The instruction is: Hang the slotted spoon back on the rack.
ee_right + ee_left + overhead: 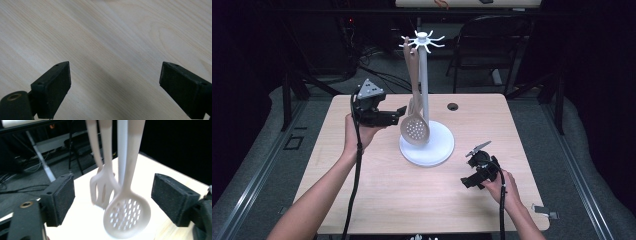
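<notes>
A white utensil stand (423, 75) with hooks at its top rises from a round white base (437, 147) on the table. From the hooks hang a beige slotted spoon (414, 127) (127, 213) and a beige slotted spatula (102, 187) behind it. My left gripper (399, 114) (112, 200) is raised just left of the spoon, open, and the spoon's bowl hangs a little beyond its pads, untouched. My right gripper (467, 182) (115, 87) rests low over the bare tabletop at the front right, open, with nothing between its pads.
The wooden table (377, 185) has a cable hole (452, 106) near its far edge. A dark chair (492, 40) stands behind the table. Cables trail from both grippers toward the front edge.
</notes>
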A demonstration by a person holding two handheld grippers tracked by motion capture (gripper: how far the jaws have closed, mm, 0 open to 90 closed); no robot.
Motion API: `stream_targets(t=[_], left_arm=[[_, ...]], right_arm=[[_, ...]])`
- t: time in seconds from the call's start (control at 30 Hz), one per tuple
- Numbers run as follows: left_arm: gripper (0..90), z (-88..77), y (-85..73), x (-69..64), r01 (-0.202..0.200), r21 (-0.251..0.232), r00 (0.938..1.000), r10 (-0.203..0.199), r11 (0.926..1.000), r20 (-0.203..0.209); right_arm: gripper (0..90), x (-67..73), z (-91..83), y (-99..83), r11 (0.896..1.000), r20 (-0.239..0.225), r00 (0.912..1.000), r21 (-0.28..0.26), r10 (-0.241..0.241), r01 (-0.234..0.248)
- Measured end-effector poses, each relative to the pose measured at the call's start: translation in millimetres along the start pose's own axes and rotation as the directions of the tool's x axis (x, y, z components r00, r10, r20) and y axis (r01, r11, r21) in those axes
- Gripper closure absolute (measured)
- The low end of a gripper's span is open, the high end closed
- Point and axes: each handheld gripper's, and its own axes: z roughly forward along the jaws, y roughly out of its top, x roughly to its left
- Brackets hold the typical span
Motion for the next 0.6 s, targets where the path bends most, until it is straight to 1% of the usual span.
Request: stream_targets(t=[0.07,0.1,0.13,0.17,0.2,0.23,0.27,0.37,0.43,0.53,0.57,0.6], left_arm=[[16.1,-6.6,-7.7,1.6,-0.004,0.013,0.9999,0.004,0.9999,-0.012],[15.7,-9.1,-10.7,2.3,-0.01,0.023,0.9999,0.01,0.9997,-0.014],[15.5,-13.0,-16.3,3.0,-0.009,0.03,0.9998,0.01,0.9995,-0.019],[15.0,-15.5,-19.8,3.7,-0.011,0.037,0.9997,0.012,0.9993,-0.02],[14.5,-19.9,-25.9,4.6,-0.01,0.047,0.9998,0.011,0.9988,-0.019],[14.3,-22.5,-29.7,4.9,-0.009,0.052,0.9997,0.01,0.9986,-0.022],[13.7,-26.7,-36.4,5.5,-0.012,0.065,0.9995,0.014,0.9978,-0.028],[12.0,-35.5,-54.0,7.6,-0.006,0.099,0.9992,0.01,0.995,-0.038],[11.0,-40.2,-65.4,9.8,0.003,0.115,0.9989,0.003,0.9934,-0.047],[10.2,-48.1,-87.9,14.4,0.018,0.134,0.997,-0.008,0.9908,-0.077],[9.9,-50.3,-94.9,16.0,0.029,0.141,0.9962,-0.017,0.9896,-0.085],[9.6,-52.3,-101.9,18.2,0.04,0.15,0.9961,-0.028,0.9879,-0.083]], right_arm=[[9.3,0.0,-0.1,0.0,1.0,0.004,1.0,0.0,-0.002,0.002],[9.2,0.9,1.1,-0.7,1.0,0.005,0.9999,-0.018,0.01,-0.01],[9.0,0.9,0.9,-0.5,1.0,0.0,1.0,-0.016,0.009,-0.009],[8.7,0.0,0.1,0.2,1.0,0.001,1.0,0.001,-0.005,0.005],[8.6,-0.1,-0.4,0.4,1.0,0.01,0.9999,0.006,-0.01,0.01],[8.2,0.8,0.0,0.0,1.0,0.015,0.9999,-0.004,-0.003,0.003],[7.8,0.7,0.3,-0.2,1.0,0.014,0.9999,-0.008,-0.004,0.004],[7.3,0.9,-0.1,-0.5,1.0,0.014,0.9999,-0.022,-0.004,0.004],[7.1,0.9,-0.5,-0.4,1.0,0.02,0.9998,-0.02,-0.008,0.009],[7.0,0.8,-0.6,-0.3,1.0,0.026,0.9995,-0.013,-0.019,0.019],[7.0,0.9,-0.5,-0.3,1.0,0.027,0.9994,-0.011,-0.019,0.02],[7.0,1.1,-0.4,-0.5,1.0,0.025,0.9995,-0.012,-0.017,0.018]])
